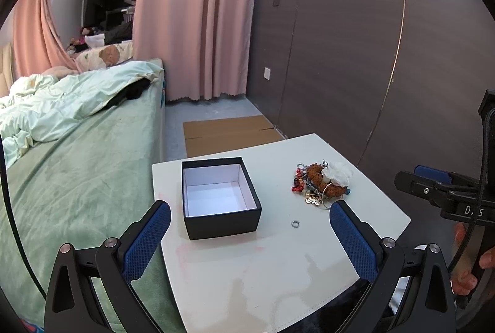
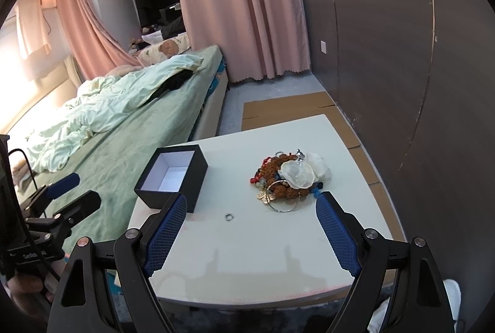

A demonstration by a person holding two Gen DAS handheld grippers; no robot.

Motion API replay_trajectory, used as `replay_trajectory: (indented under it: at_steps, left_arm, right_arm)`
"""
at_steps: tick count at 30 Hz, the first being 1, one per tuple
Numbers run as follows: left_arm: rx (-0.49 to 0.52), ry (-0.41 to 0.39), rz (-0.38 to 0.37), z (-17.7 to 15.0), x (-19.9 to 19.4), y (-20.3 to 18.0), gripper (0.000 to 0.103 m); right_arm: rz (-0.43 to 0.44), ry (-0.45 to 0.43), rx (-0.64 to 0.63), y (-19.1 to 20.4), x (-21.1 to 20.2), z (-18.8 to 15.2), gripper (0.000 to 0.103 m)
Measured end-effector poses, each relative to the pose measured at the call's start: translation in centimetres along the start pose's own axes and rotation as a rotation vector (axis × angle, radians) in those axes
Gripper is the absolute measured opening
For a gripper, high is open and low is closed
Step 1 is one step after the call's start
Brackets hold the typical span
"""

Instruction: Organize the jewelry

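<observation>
Left wrist view: the left hand-held gripper (image 1: 250, 220) is spread wide and empty above the white bench (image 1: 278, 265). The open black box (image 1: 220, 197) stands empty; the jewelry pile (image 1: 321, 181) lies well apart from it.

Right wrist view: the right hand-held gripper (image 2: 251, 212) is spread, empty, facing the pile. A small silver ring (image 2: 228, 217) lies between its fingers' line. Judged step: first pick pending; next move calls for a pinch on one item.

Your left camera looks forward and down over the near edge of the white table (image 1: 247, 271), close in, with the bed (image 1: 77, 178) on its left. Your right camera sits further right – same direction, same closeness. Both share the table, the black box (image 1: 221, 197) (image 2: 173, 175), the jewelry pile (image 1: 321, 181) (image 2: 289, 178) and the curtain (image 1: 198, 14) (image 2: 241, 2) – each also catches the other gripper at its edge.
</observation>
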State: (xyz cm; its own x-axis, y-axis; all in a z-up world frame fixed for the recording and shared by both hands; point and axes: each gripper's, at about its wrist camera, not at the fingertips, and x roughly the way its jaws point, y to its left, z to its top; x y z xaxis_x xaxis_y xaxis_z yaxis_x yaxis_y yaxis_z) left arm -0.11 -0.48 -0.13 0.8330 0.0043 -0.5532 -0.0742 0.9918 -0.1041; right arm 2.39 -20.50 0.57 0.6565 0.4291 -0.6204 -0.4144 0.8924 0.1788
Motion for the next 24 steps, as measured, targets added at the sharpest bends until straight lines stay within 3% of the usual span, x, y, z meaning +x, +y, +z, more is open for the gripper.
replay_trajectory:
  at_steps: [24]
  left_arm:
    - [0.019,-0.002,0.006,-0.1,0.38,-0.55,0.103]
  right_arm:
    - [-0.01,-0.011,-0.022,0.54,-0.06,-0.11,0.086]
